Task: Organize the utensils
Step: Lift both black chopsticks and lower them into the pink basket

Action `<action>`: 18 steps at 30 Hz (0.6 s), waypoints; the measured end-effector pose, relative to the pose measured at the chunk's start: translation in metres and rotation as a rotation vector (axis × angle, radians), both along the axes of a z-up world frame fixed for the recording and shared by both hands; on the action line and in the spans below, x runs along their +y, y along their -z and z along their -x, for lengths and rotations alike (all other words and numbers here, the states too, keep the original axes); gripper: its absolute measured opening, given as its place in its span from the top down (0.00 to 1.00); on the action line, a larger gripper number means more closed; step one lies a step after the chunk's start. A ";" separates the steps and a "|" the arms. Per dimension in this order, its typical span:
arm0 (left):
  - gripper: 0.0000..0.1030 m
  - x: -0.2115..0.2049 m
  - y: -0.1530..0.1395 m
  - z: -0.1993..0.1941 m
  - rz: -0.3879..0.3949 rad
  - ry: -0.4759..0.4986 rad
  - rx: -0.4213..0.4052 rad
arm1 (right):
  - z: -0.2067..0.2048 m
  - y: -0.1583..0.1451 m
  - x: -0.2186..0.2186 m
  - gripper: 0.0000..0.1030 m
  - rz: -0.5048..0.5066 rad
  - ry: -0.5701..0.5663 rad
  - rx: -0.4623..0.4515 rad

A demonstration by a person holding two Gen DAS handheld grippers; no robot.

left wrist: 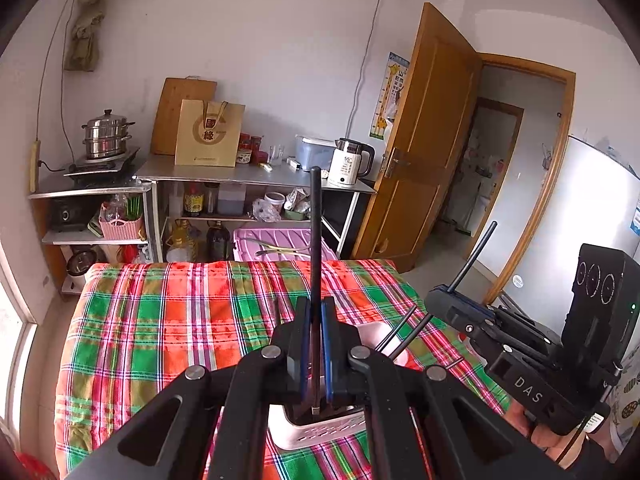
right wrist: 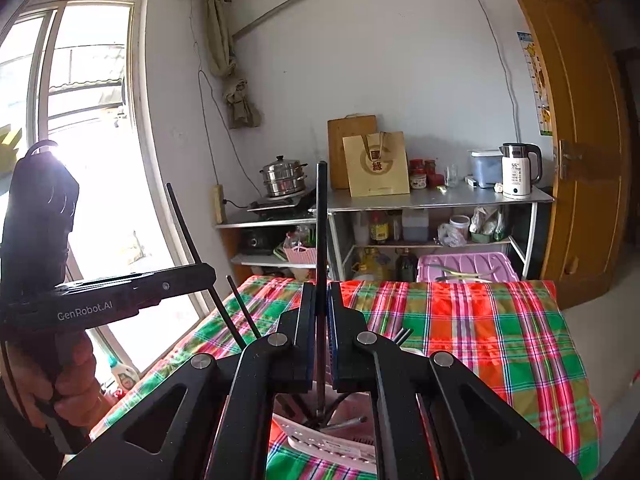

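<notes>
both grippers point(left wrist: 316, 320) point(right wrist: 320, 304) clamped on upright slim black chopsticks point(left wrist: 315, 216) point(right wrist: 321, 216), tips hanging over pale pink slotted plastic holder point(left wrist: 320, 432) directly below.

Both grippers point(left wrist: 316, 312) point(right wrist: 320, 304) are matte black with blue-edged pads, silver pivot screws, and white "DAS" and "GenRobot.AI" lettering.

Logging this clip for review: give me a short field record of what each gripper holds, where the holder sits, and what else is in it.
left gripper: shut on a black chopstick, held upright
right gripper: shut on a black chopstick, held upright
holder: pale pink perforated basket, on the plaid cloth, below both grippers
holder contents: more black chopsticks leaning inside
chopstick tips: lower ends over the holder; contact with it cannot be told
hands: one hand on each gripper handle
</notes>
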State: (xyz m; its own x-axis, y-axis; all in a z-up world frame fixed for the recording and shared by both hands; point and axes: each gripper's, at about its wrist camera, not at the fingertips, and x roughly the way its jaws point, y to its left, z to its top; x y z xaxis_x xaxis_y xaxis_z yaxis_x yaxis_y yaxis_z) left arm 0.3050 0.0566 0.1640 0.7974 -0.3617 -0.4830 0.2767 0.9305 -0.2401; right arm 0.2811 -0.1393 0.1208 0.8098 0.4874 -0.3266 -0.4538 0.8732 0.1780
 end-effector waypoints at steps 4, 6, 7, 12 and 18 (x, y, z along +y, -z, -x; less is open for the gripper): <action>0.95 0.001 0.017 -0.007 0.001 0.001 0.028 | -0.005 0.011 0.007 0.95 0.036 0.001 0.019; 0.95 0.001 0.023 -0.007 -0.004 0.003 0.039 | -0.007 0.017 0.009 0.95 0.047 -0.002 0.033; 0.95 0.001 0.027 -0.008 -0.006 0.006 0.044 | -0.008 0.020 0.010 0.95 0.055 -0.003 0.039; 0.95 -0.002 0.043 -0.011 -0.028 0.013 0.076 | -0.008 0.031 0.014 0.95 0.084 -0.010 0.066; 0.95 -0.003 0.058 -0.010 -0.040 0.007 0.111 | -0.004 0.039 0.016 0.95 0.122 -0.027 0.101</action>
State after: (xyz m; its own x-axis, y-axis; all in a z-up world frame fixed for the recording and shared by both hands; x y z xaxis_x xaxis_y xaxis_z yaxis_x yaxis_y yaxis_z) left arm 0.3151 0.0540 0.1057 0.7359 -0.3454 -0.5824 0.2568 0.9382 -0.2318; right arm 0.2847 -0.1231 0.0819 0.7570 0.4602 -0.4639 -0.4627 0.8788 0.1168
